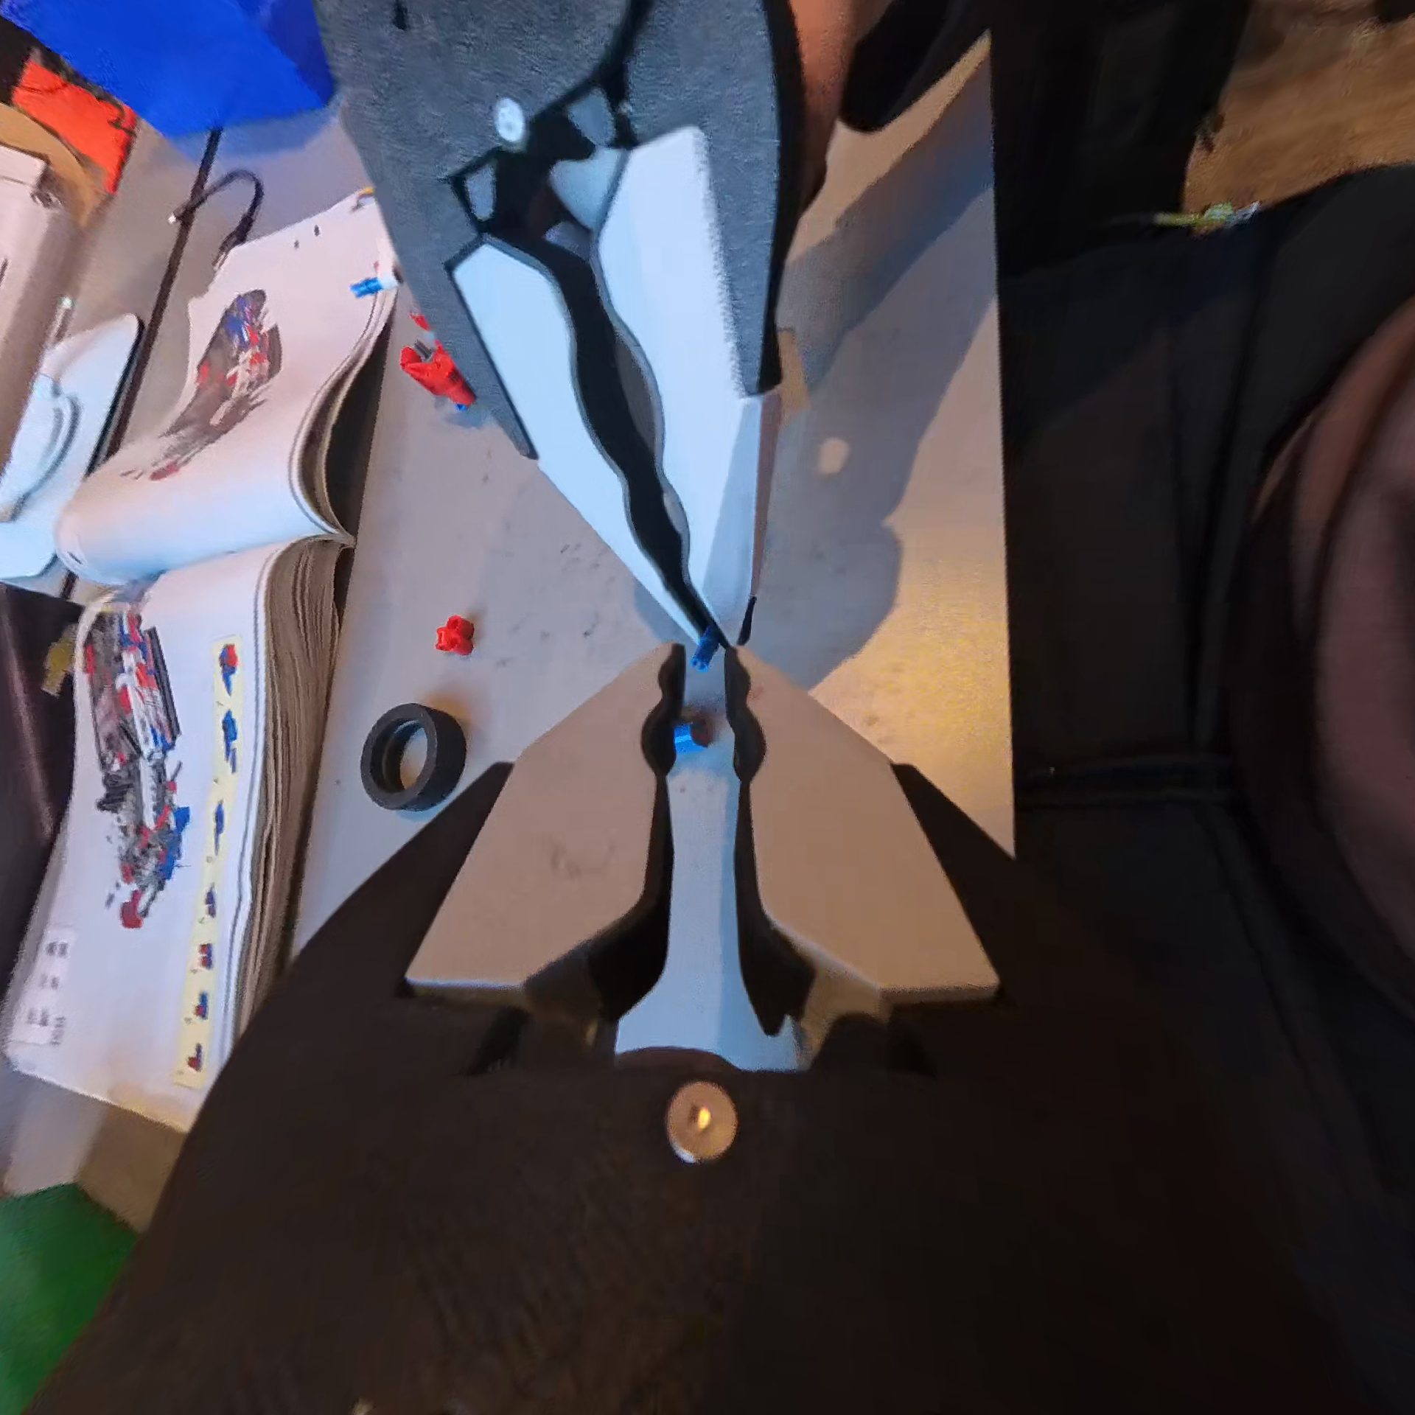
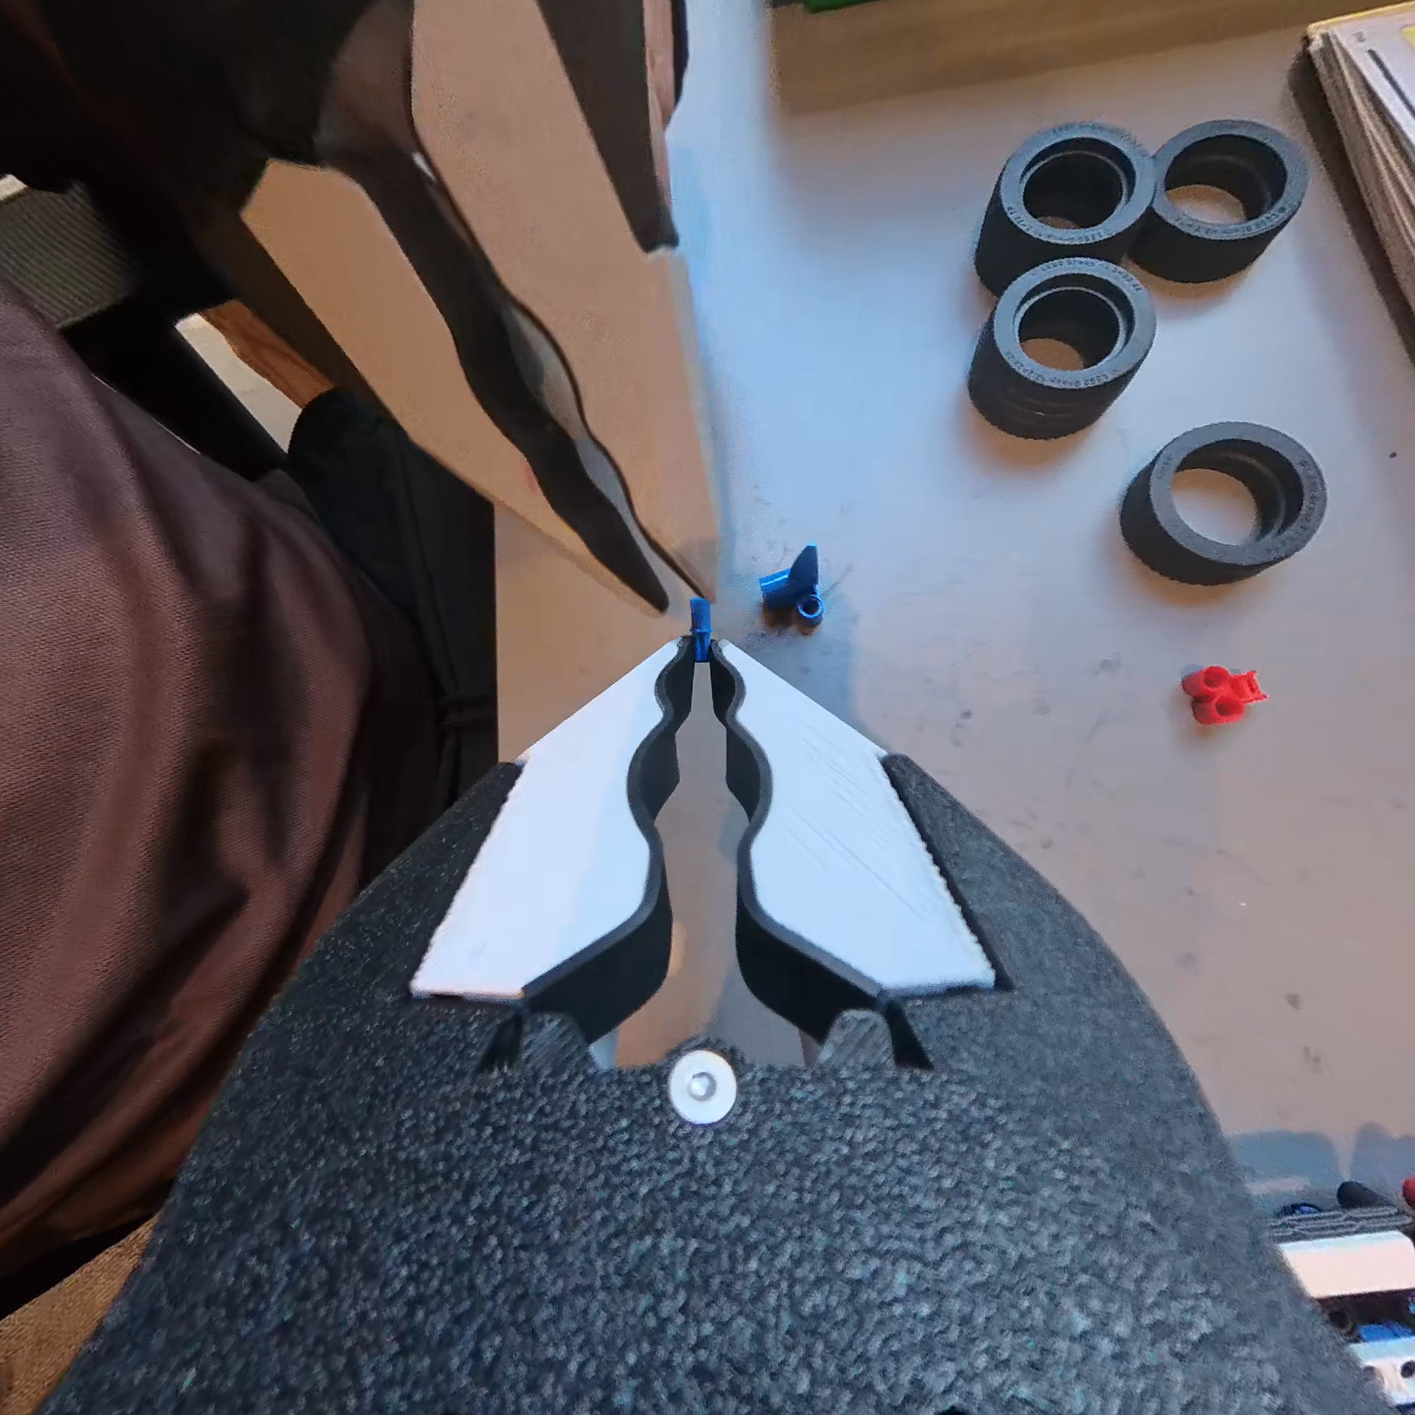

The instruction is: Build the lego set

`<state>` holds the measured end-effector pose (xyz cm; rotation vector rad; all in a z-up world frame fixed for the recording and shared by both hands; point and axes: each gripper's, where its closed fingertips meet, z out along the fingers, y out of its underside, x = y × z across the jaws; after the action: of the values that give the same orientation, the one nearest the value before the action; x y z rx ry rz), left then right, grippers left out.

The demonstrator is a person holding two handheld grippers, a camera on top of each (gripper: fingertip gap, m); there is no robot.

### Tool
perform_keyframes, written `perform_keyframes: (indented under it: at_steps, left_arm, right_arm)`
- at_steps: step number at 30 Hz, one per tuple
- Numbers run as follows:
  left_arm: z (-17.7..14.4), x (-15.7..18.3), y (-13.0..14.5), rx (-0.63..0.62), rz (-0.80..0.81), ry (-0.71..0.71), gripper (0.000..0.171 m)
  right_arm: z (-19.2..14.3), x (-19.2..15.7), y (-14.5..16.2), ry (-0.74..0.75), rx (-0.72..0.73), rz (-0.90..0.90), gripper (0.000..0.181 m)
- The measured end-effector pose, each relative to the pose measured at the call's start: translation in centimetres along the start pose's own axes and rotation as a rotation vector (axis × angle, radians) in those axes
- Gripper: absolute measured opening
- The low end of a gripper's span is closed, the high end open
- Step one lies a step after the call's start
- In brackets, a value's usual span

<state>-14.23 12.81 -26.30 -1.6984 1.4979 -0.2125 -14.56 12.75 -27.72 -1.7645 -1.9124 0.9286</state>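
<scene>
Blue pin (image 2: pixel 699 622) sits pinched in my right gripper (image 2: pixel 698 647); my left gripper (image 1: pixel 703 660) hangs slightly parted, empty, above a blue connector (image 2: pixel 792 588) on the table (image 2: pixel 957 766).

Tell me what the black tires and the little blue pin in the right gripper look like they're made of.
Black tires: probably rubber, judging by the matte, light-absorbing surface and fine tread ribbing. Blue pin, pinched at the right gripper tips: likely hard molded plastic, given its saturated colour, crisp edges and slight sheen.
</scene>
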Motion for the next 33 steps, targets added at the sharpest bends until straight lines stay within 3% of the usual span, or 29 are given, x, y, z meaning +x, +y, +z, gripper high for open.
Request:
perform_keyframes:
  at_steps: [11, 17, 23, 27, 33]
  left_arm:
    - [0.4, -0.3, 0.6, 0.008, 0.074, -0.088, 0.003]
    - [-1.5, -2.4, -0.2, 0.152, 0.033, -0.246, 0.002]
    - [-3.3, -4.3, -0.5, 0.348, -0.112, -0.239, 0.002]
    - [-3.5, -6.0, 0.8, 0.354, -0.127, -0.296, 0.002]
    - [-3.5, -8.6, 2.8, 0.345, -0.283, -0.32, 0.002]
  right_arm:
    - [0.0, 0.1, -0.5, -0.037, 0.038, 0.039, 0.004]
    - [-1.1, 0.8, -3.3, -0.063, 0.34, 0.118, 0.005]
    - [-3.1, 1.9, -5.9, 0.009, 0.586, 0.1, 0.012]
    - [-3.4, 3.4, -5.2, 0.117, 0.599, 0.054, 0.017]
    - [-2.6, 4.8, -4.8, 0.194, 0.544, -0.037, 0.024]
